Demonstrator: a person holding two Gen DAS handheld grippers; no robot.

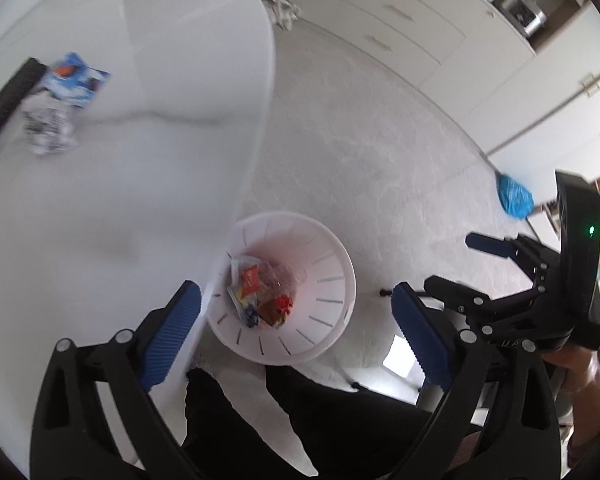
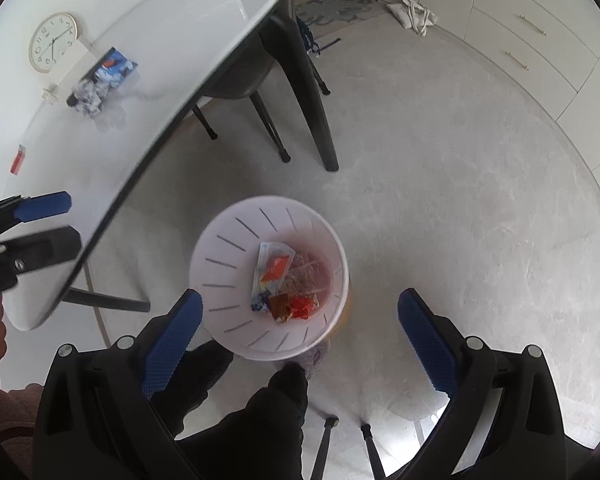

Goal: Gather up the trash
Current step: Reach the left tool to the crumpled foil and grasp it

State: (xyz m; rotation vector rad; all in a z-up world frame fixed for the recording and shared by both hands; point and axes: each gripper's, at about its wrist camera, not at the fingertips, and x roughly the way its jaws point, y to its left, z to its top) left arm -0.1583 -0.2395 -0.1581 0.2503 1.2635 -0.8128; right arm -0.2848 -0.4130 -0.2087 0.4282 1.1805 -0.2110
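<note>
White plastic forms the slotted bin [image 2: 268, 276] that stands on the floor in the lower middle of both views, and several wrappers [image 2: 284, 284] already lie at its bottom, so a part of the collecting is done. What is left, as far as I can judge, is on the white table [image 1: 140, 80]: a blue snack packet [image 1: 76, 78] and a crumpled silvery wrapper [image 1: 50, 126] lie close together in the upper left of the left wrist view, just beside a black object which is too blurred to name. A small red item [image 2: 18, 160] also lies near the left edge of the right wrist view; it is perhaps trash too.

Both claws stand wide open and hold nothing. The left gripper [image 1: 296, 336] hangs above the table edge and the bin, and the bin shows between its blue pads. The right gripper [image 2: 300, 336] hangs over the bin as well, with the bin just above its left pad in the frame. The remaining trash on the table is well apart from both claws, toward the upper left.
</note>
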